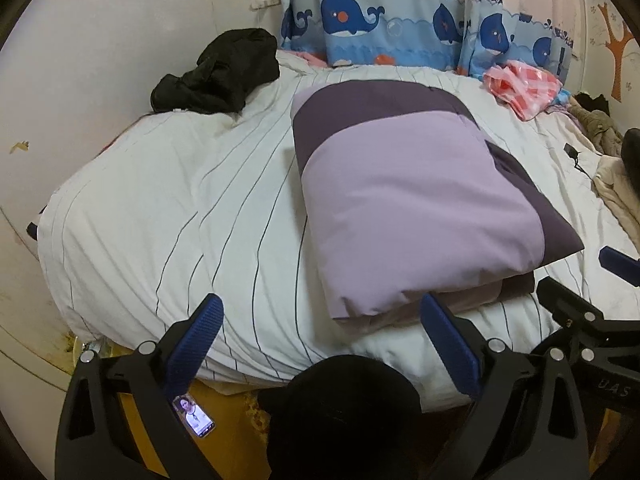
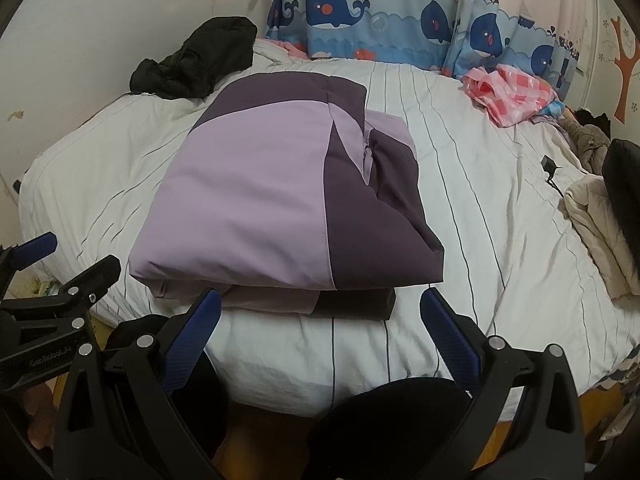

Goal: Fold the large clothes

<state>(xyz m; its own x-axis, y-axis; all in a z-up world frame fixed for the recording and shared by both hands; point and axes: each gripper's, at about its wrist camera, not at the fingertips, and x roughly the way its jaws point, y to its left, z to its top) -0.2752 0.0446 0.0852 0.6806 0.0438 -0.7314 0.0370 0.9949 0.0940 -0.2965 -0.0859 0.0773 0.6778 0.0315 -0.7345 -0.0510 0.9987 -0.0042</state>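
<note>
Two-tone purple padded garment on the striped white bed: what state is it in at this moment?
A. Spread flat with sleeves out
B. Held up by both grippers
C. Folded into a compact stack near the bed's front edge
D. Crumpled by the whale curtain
C. The two-tone purple padded garment lies as a layered, folded stack on the striped white bed, while the left gripper and right gripper hover open in front of it, holding nothing.

One folded purple garment (image 2: pixel 280 204); one black garment (image 2: pixel 196 60) far left; one pink checked cloth (image 2: pixel 512 92) far right; two grippers (image 1: pixel 320 344) (image 2: pixel 320 340).
</note>
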